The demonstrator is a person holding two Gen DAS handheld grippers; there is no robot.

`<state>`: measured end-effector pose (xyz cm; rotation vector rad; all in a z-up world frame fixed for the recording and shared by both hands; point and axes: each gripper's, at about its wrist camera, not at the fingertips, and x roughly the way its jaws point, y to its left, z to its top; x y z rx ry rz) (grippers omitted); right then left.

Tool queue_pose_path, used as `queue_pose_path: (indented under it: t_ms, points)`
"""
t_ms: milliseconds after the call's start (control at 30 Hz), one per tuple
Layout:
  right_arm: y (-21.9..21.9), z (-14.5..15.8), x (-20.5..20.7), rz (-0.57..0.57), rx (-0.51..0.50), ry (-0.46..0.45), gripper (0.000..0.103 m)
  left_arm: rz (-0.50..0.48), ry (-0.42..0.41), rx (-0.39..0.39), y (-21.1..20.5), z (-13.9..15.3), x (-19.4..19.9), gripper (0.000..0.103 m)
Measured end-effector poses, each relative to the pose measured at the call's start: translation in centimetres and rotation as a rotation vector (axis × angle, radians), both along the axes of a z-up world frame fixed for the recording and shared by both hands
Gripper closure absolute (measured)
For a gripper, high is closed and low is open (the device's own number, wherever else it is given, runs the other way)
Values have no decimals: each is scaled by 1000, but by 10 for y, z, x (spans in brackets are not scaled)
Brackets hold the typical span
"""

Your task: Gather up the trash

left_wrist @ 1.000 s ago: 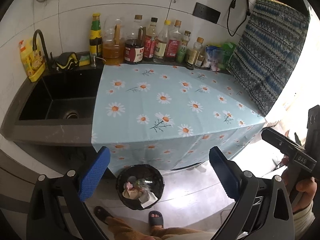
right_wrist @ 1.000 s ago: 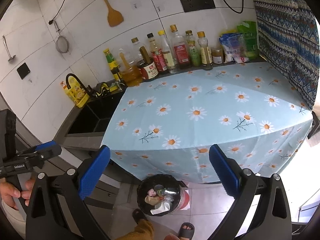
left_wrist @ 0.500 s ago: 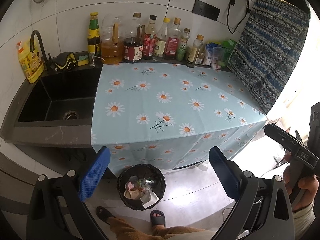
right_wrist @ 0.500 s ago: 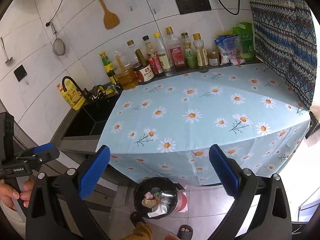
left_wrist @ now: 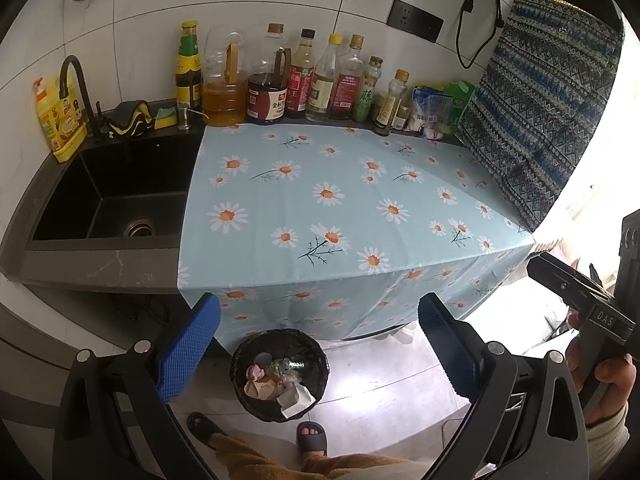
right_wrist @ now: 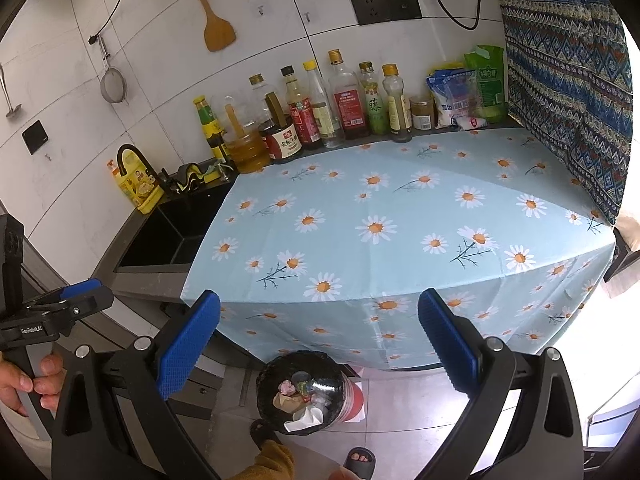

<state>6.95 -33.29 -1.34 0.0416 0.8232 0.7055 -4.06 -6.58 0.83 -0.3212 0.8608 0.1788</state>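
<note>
- Black-lined trash bin point(left_wrist: 279, 368) sits on the floor at six o'clock, below the daisy cloth point(left_wrist: 340, 208).
- Crumpled paper inside looks light and soft; pinch a fold.
- Your left gripper point(left_wrist: 318, 344) and right gripper point(right_wrist: 318, 344) both gape wide, holding nothing.

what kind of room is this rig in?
A home kitchen, most likely: black sink with a tap, a row of sauce and oil bottles against the tiled wall, and a wooden spatula hanging above the counter.
</note>
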Motion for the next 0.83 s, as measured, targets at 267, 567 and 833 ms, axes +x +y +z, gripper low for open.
queue_pose_path:
  t_ms: [267,567,833]
  points:
    - [0,-1,-1,0,-1,2,5,11,-8,-11,1,0,-2,7]
    - [-1,-2,-1,-3,8,1,5,-7,-4,-6,-4,-1,-4,7]
    - [-2,-3,-3,-4,7,9,5,-6,-6,0,-5,-2,-6,7]
